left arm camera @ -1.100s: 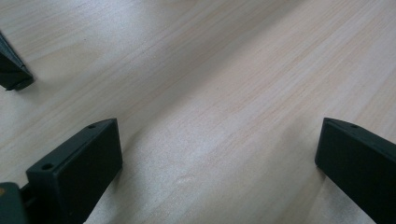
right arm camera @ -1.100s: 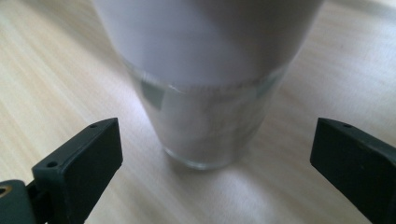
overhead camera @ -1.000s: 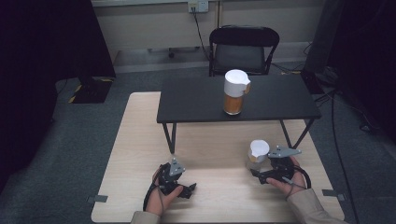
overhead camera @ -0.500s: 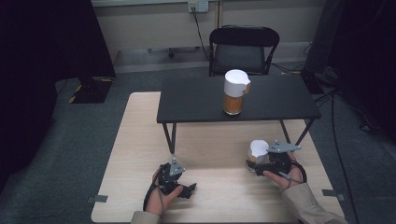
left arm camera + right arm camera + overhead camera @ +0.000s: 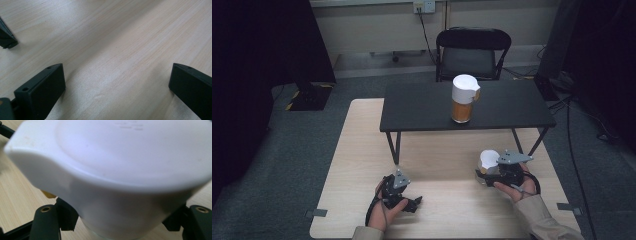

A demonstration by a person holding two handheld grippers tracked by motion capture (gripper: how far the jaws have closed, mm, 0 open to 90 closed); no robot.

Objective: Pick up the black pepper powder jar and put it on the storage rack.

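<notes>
The right tool (image 5: 486, 175) lies level on the pale wood-grain tabletop (image 5: 362, 150), its jaws having just closed to pinch the small jar (image 5: 488, 162) with a smooth white lid near the right edge. The left tool (image 5: 414, 204) rests low, jaws spread over bare wood.

A recording studio or test lab is suggested rather than a home. A pale wooden worktop (image 5: 362, 150) is set on grey carpet (image 5: 302, 150), its corners marked off with tape (image 5: 316, 213). Black curtains (image 5: 262, 45) are hung along both sides. A wall socket (image 5: 421, 6) is seen on the bare far wall, with cables run down to the floor. An empty black folding chair (image 5: 473, 52) is placed behind a low black table (image 5: 422, 107) standing on the worktop.
</notes>
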